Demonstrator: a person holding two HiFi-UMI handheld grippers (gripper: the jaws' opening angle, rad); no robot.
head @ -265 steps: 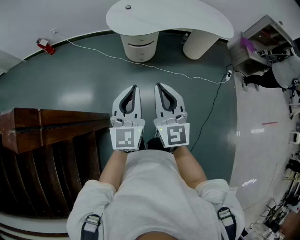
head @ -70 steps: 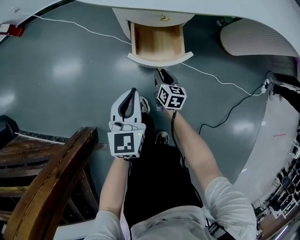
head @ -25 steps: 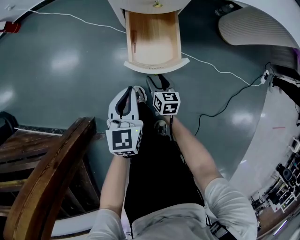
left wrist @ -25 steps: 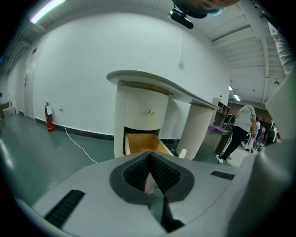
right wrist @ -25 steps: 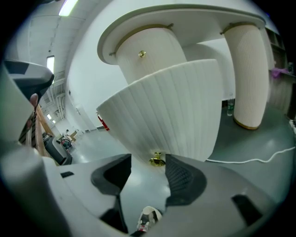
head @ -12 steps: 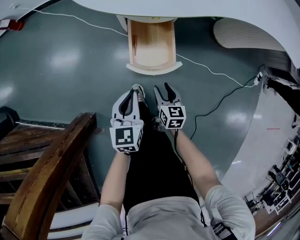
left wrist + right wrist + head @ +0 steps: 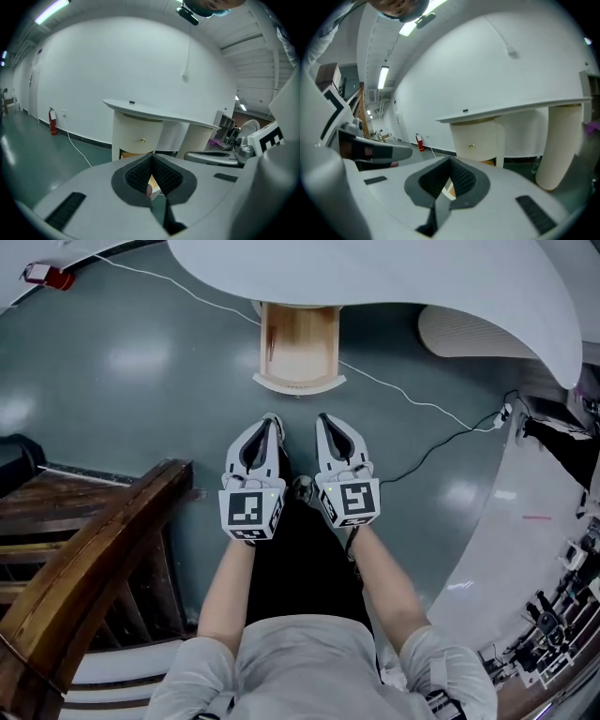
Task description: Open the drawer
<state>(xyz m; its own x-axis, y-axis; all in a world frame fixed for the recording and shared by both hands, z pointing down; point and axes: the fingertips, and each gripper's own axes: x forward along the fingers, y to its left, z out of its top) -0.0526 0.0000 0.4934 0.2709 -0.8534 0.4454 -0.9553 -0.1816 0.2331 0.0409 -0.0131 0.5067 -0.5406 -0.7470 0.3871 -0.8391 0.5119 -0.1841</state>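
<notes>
Pale wood on a teal floor, from where I sit.
I see the drawer (image 7: 298, 348) honey-coloured inside with a cream front, under a white bench (image 7: 375, 277); the floor (image 7: 141, 381) is dark teal-grey. My left gripper (image 7: 269, 424) and right gripper (image 7: 324, 422) are light grey, their cubes marked in black-and-white squares. The chair (image 7: 94, 521) is dark brown, the cable (image 7: 403, 395) white.

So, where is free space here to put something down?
The open drawer looks bare inside. The floor is free between the chair and the white cable. To the right, a black cable crosses it.
</notes>
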